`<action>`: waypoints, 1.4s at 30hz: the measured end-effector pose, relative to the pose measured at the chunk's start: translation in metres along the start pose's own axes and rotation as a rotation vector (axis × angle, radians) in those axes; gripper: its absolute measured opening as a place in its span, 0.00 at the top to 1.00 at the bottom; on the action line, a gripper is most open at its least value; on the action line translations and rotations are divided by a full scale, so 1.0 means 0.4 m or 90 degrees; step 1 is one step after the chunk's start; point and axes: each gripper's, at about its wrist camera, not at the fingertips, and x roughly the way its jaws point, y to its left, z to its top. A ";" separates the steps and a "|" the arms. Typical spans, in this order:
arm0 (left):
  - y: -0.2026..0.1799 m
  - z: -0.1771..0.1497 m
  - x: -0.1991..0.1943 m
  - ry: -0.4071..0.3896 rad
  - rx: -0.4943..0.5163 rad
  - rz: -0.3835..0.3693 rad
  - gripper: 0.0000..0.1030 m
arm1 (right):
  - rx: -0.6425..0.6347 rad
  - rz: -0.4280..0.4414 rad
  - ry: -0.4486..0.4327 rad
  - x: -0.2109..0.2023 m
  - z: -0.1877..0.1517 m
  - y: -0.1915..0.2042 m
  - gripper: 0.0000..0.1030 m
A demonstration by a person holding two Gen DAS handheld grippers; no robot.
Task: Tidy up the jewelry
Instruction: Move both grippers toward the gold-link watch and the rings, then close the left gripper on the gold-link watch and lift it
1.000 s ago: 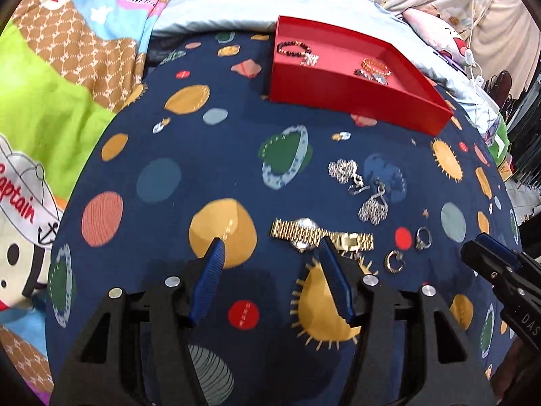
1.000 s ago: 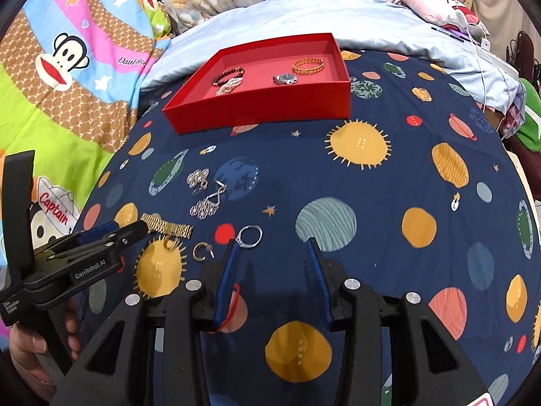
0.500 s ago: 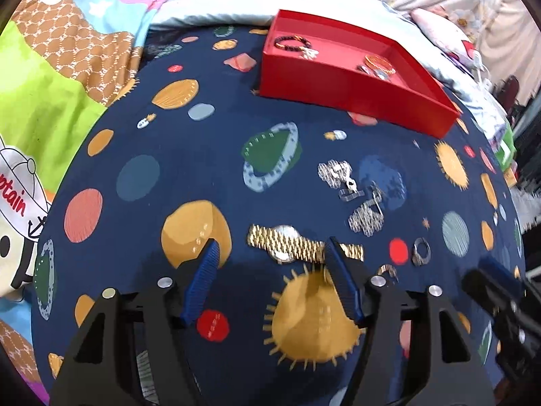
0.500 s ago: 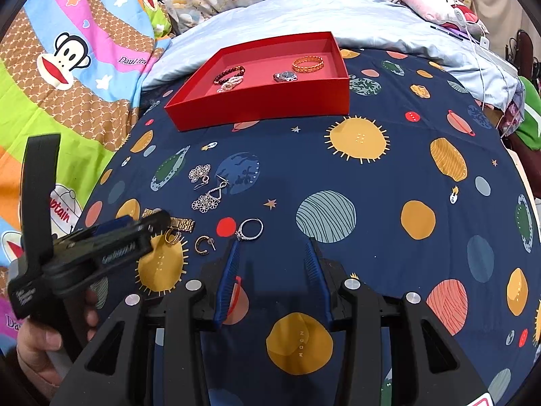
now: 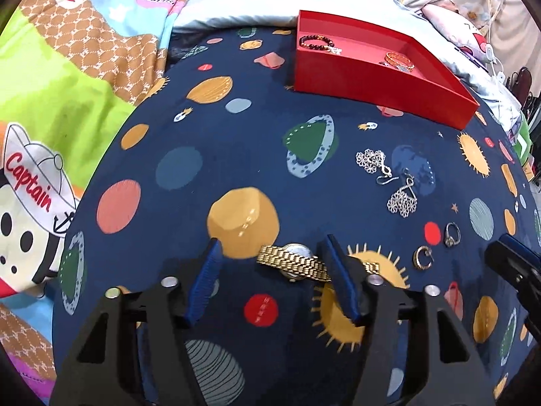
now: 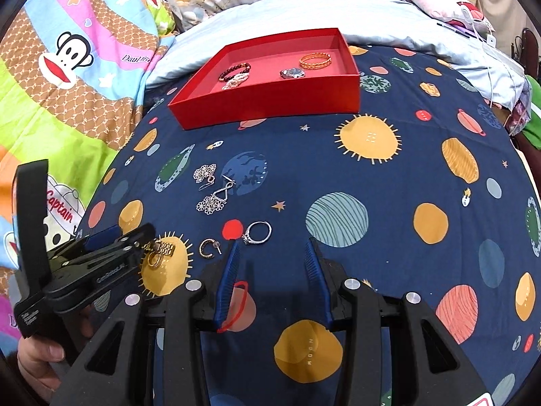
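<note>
A gold watch [image 5: 294, 264] lies on the navy planet-print sheet, between the open jaws of my left gripper [image 5: 270, 257]; the right finger [image 5: 338, 280] covers part of its band. Its band end shows in the right wrist view [image 6: 162, 248] by the left gripper [image 6: 111, 253]. My right gripper [image 6: 272, 253] is open and empty, just behind a silver ring [image 6: 258, 232] and a gold hoop earring [image 6: 208, 248]. Two silver flower earrings [image 6: 209, 189] lie farther off. A red tray [image 6: 270, 101] at the back holds a bead bracelet [image 6: 233, 71], a watch [image 6: 292, 73] and a gold bangle [image 6: 315, 61].
The navy sheet [image 6: 372, 203] covers a rounded bed surface that drops off on all sides. A cartoon monkey quilt [image 5: 67, 84] lies to the left. A pale blue pillow [image 6: 270, 17] sits behind the tray. Cables and clutter [image 6: 487, 40] are at the far right.
My left gripper has moved forward and down, so the gold watch now sits between its open fingers. The right gripper has crept slightly closer to the silver ring.
</note>
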 end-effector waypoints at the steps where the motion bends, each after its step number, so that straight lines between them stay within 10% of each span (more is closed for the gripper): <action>1: 0.001 -0.003 -0.003 0.002 0.000 -0.003 0.53 | -0.002 0.001 0.001 0.001 0.000 0.004 0.61; 19: 0.027 -0.038 -0.027 0.010 -0.055 -0.008 0.50 | -0.007 0.006 0.001 0.005 0.000 0.019 0.61; 30: 0.014 -0.003 -0.015 -0.010 -0.025 -0.081 0.98 | -0.005 0.006 0.000 0.005 0.000 0.021 0.61; 42: 0.017 -0.031 -0.038 0.005 -0.027 -0.104 0.67 | -0.007 0.009 0.002 0.005 0.002 0.023 0.61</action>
